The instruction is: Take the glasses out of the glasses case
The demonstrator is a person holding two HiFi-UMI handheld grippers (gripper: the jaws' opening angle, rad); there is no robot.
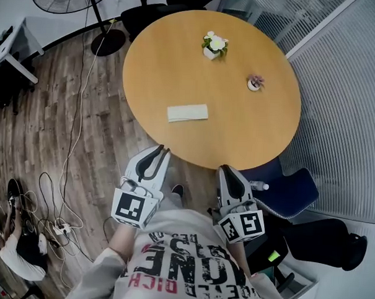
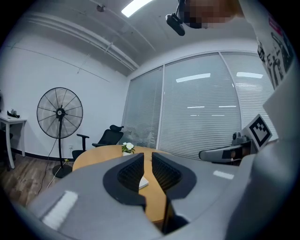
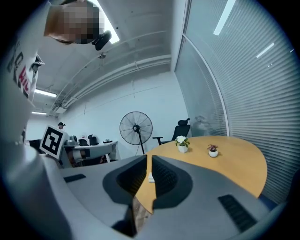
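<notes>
The glasses case is lying flat on the round wooden table, on its near left part, a little in from the near edge. It is showing as a pale, whitish, long rectangular box with its long side running left to right. It appears closed, though it is too small in the head view to be sure.

The left gripper is hovering at the table's near edge, just short of the case, with its jaws standing slightly apart and nothing between them. The right gripper is hanging further right, at the near rim, with its jaws together and empty.

Far across the table a white flower pot and a small potted plant are standing well apart from the case.
</notes>
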